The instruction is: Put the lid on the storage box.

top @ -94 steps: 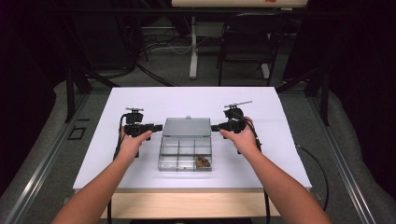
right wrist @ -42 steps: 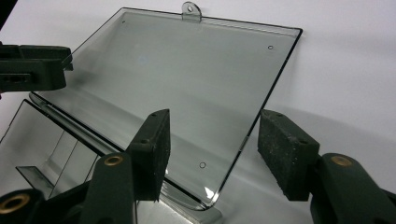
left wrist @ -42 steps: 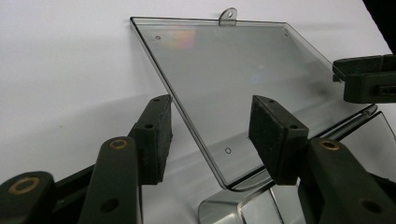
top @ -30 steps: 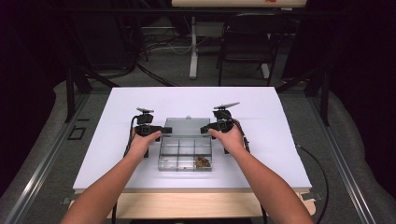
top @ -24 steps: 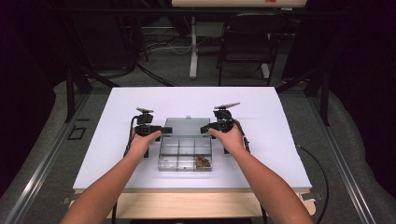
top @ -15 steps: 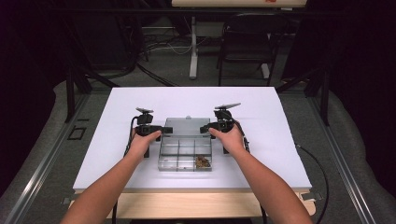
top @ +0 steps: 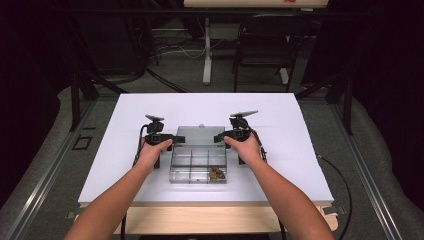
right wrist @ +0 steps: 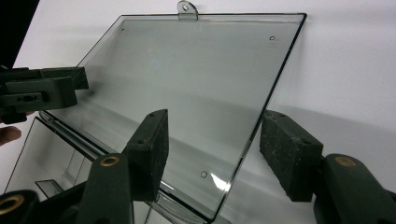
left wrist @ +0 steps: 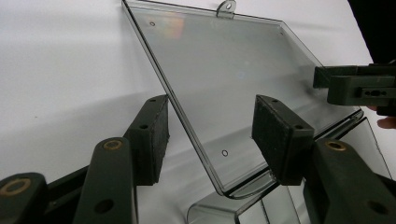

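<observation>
High view: clear compartment box at tabletop centre, nearer front edge, lid laid open toward far edge; brown bits in front right compartment.
Left gripper view: left gripper spread, just been opening, lid's edge between pads, untouched.
Right gripper view: right gripper spread, astride lid's opposite edge, pads clear.

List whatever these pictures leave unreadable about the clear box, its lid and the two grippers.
- Brown contents in the box: too small in the high view to identify.
- Box compartments: cut off by the bottom edge and blocked by the jaws in both gripper views.
- Left gripper and right gripper: each straddles a side edge of the open lid, pads apart from it; whether the lid rests on the table is unclear.
</observation>
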Tool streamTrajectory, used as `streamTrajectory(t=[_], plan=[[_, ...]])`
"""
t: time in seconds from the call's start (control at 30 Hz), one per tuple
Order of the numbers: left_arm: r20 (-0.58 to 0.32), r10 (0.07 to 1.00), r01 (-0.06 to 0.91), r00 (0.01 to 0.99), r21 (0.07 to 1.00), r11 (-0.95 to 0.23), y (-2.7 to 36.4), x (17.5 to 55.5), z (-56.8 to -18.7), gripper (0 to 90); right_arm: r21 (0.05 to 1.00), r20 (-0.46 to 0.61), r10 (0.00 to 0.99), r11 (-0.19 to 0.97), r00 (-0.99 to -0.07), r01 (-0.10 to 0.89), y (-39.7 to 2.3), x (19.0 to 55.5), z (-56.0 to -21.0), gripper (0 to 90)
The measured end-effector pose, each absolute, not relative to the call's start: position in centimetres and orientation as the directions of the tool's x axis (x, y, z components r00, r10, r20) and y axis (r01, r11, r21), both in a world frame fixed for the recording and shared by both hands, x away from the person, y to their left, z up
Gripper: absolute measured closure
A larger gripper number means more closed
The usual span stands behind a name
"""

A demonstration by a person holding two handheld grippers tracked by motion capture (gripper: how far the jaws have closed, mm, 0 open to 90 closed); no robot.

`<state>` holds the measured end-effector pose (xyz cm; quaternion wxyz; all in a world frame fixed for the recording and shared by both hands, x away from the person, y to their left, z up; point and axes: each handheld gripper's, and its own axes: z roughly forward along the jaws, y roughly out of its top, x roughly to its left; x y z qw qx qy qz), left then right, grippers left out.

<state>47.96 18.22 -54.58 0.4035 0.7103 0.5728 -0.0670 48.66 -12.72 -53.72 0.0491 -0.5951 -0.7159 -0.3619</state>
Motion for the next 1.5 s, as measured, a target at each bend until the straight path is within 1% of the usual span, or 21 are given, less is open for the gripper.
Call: streamTrajectory(t=[0.63,0.9,1.17,1.5], plan=[[-0.578,0.751,0.881,0.32,0.473,-0.011,18.1,48.2,-54.57,46.9,0.446,0.508,0.815,0.027,-0.278,0.894,-12.72,48.77,-53.71,43.1],[-0.569,0.755,0.877,0.327,0.48,-0.018,18.07,48.24,-54.38,47.8,0.445,0.519,0.809,0.019,-0.275,0.895,-12.9,48.83,-53.48,43.6],[-0.565,0.755,0.872,0.334,0.488,-0.02,18.23,48.3,-54.16,49.7,0.454,0.537,0.799,-0.003,-0.271,0.891,-12.98,48.82,-53.26,43.7],[-0.566,0.756,0.873,0.329,0.488,-0.014,18.17,48.32,-53.73,50.7,0.47,0.531,0.798,0.001,-0.284,0.882,-13.14,48.76,-52.93,44.1]])
